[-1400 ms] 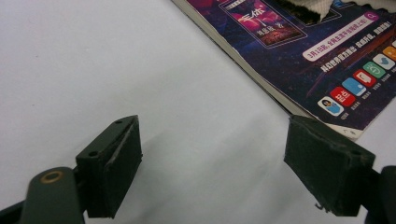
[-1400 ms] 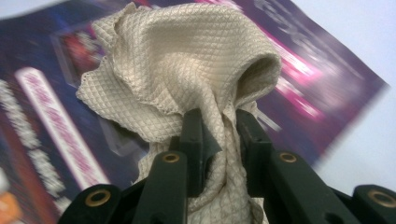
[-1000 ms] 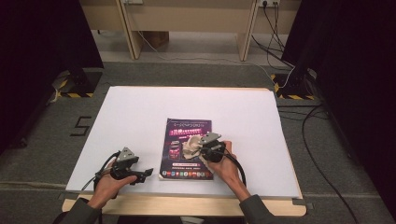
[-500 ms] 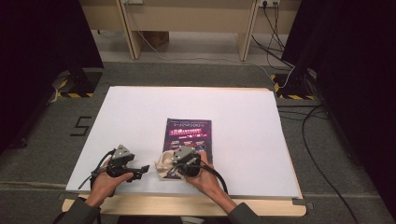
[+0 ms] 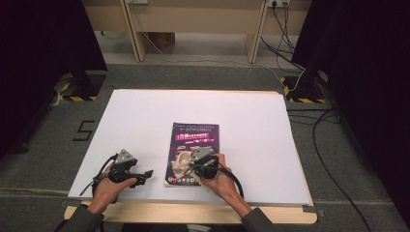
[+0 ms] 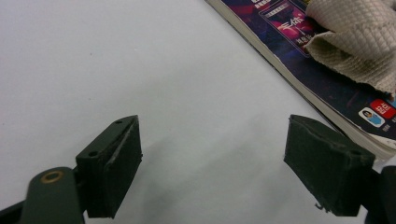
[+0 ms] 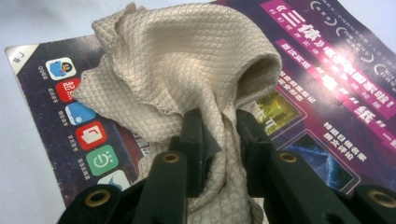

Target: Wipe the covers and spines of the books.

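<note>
Beige waffle-weave cloth [image 7: 187, 79] is bunched up on the lower end of the purple magazine [image 5: 193, 140], pinched tight in the right tool [image 7: 219, 140]. Left tool [image 6: 212, 163] just sits wide open over the white bench [image 5: 145, 116], holding nothing, beside the magazine.

Left gripper [image 5: 145, 174]: black body, grey three-cornered plate on top, black cable looping off its side.
Right gripper [image 7: 219, 135]: black too, grey plate, dark cable curling back past the wrist.
Jaws: matte black blocks, flat worn pads, edges a bit scuffed.
Hardware: brass-coloured rivets at the jaw arms' pivots, small screw holes in the pad blocks.
Sleeves: dark grey, down to the wrists.
</note>
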A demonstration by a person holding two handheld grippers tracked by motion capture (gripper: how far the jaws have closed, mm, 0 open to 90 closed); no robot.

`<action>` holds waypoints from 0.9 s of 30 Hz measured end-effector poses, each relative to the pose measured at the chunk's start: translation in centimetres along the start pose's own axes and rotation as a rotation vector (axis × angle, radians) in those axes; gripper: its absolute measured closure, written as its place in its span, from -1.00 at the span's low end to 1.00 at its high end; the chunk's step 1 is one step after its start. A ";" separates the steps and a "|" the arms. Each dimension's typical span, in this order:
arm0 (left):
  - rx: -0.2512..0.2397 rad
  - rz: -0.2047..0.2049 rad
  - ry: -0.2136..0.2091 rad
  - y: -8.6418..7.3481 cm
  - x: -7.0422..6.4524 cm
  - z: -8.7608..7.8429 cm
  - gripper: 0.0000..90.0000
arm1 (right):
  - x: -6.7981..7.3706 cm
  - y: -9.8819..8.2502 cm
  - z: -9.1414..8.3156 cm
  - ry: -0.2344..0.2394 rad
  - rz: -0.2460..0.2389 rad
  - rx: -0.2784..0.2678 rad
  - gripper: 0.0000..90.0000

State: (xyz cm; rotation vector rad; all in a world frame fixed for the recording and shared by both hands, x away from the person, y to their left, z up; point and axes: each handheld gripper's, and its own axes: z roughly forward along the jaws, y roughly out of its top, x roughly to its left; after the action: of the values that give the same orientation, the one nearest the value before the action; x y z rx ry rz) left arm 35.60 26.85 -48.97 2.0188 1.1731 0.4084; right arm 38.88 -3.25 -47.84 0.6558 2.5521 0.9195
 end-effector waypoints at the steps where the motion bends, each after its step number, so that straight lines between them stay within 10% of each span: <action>1: -0.003 -0.001 0.002 0.0 0.1 0.0 -0.59 | 0.2 0.1 0.0 -0.009 -0.013 0.005 0.67; 14: -0.006 -0.045 0.052 0.0 1.7 -0.2 -0.59 | 5.8 2.9 1.7 0.126 -0.116 -0.044 0.68; 27: -0.010 -0.051 0.058 0.0 1.6 -0.3 -0.59 | 6.1 2.9 1.7 0.159 -0.107 -0.054 0.68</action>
State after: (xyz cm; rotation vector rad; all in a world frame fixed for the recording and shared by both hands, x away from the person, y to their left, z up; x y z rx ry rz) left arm 36.25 28.38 -48.92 1.9765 1.2526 0.4490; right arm 35.43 2.83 -48.15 0.4417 2.6602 1.0368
